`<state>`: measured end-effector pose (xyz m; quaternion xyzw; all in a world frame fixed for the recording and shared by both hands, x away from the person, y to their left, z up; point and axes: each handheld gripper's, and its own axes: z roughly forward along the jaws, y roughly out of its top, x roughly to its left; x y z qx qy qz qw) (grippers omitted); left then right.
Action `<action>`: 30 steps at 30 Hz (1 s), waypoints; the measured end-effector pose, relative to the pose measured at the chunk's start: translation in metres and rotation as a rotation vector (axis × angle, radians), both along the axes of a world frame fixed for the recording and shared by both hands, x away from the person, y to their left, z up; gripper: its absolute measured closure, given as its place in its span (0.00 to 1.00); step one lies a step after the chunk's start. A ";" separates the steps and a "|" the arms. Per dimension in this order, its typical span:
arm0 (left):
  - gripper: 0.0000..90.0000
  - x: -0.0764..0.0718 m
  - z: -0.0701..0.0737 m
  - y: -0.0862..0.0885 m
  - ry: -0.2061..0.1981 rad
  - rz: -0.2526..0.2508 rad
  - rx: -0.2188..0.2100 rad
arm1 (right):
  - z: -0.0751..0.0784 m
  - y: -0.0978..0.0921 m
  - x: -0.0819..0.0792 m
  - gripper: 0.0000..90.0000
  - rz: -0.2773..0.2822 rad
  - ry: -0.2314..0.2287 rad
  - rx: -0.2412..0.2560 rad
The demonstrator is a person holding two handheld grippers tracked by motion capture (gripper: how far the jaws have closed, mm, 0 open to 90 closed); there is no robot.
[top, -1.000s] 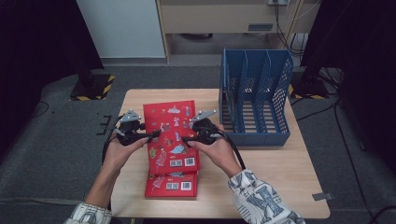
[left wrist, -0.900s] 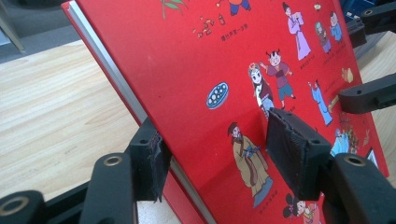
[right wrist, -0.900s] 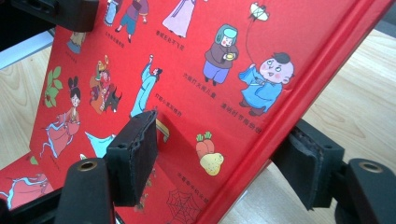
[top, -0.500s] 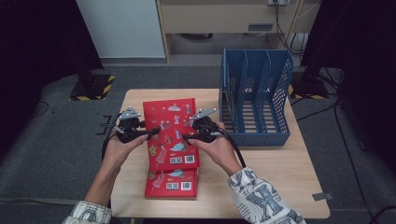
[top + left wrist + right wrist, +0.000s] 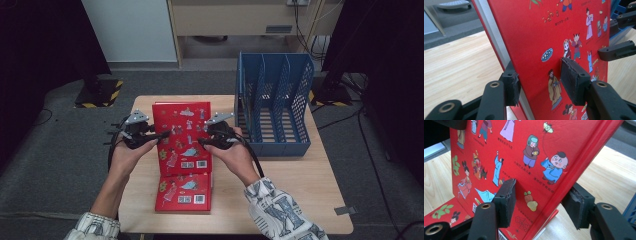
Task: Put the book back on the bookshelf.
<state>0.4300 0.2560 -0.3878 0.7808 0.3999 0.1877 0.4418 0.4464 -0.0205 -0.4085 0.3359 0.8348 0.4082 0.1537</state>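
Now raised: upper red picture book (image 5: 182, 134), tilted up off the second red book (image 5: 184, 192) on the counter (image 5: 295, 185) since a second ago, left gripper (image 5: 159, 137) and right gripper (image 5: 202, 141) jaws clamping its side edges; likely bound for the blue file rack (image 5: 274, 105).

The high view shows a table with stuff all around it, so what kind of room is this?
Probably a lab or recording room, not a home. A small light wooden table stands alone on grey carpet, dark curtains hang at the sides, and black-and-yellow striped stand bases and loose cables lie on the floor.
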 end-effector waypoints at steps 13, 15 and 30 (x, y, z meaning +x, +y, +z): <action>0.60 0.009 0.014 -0.001 -0.060 0.008 -0.008 | 0.005 0.002 0.010 0.50 -0.028 -0.039 -0.009; 0.60 0.008 0.013 -0.001 -0.059 0.004 -0.006 | 0.004 0.001 0.009 0.50 -0.029 -0.037 -0.006; 0.55 -0.033 0.004 0.010 -0.073 0.004 0.015 | 0.013 0.000 -0.027 0.56 0.066 -0.085 0.029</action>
